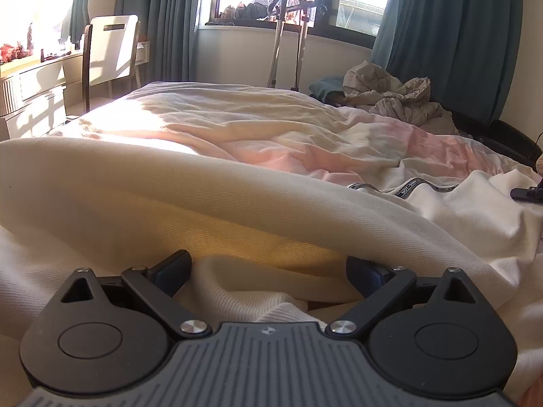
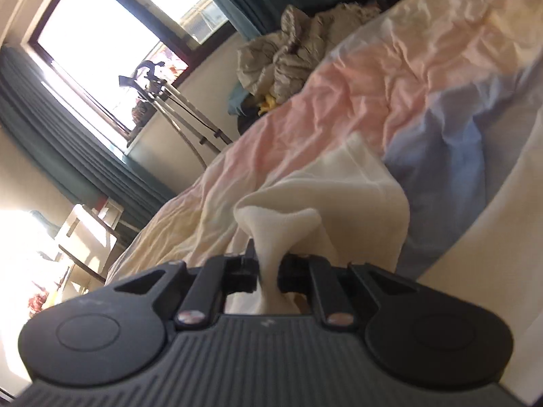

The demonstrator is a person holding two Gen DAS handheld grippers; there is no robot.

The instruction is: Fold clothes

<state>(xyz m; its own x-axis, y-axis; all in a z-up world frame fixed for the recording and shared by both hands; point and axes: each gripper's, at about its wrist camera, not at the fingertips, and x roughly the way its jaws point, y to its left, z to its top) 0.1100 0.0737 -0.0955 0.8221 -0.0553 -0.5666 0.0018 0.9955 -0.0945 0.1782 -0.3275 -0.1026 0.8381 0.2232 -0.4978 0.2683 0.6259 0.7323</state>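
Observation:
A cream knit garment (image 1: 169,203) lies bunched on the bed right in front of the left gripper (image 1: 268,268). That gripper is open, its fingers spread wide with a fold of the cream cloth lying between them, not pinched. The garment's neck label tape (image 1: 410,186) shows to the right. In the right wrist view, the right gripper (image 2: 268,271) is shut on a pinched bunch of the same cream garment (image 2: 281,224), lifted a little above the bed, with the view tilted. The right gripper's tip shows at the left wrist view's far right edge (image 1: 529,192).
The bed has a rumpled pastel pink, cream and blue sheet (image 1: 305,142). A crumpled beige garment pile (image 1: 390,91) lies at the bed's far right corner. A chair (image 1: 112,54) and desk (image 1: 30,81) stand at left, a metal stand (image 1: 288,34) by the window.

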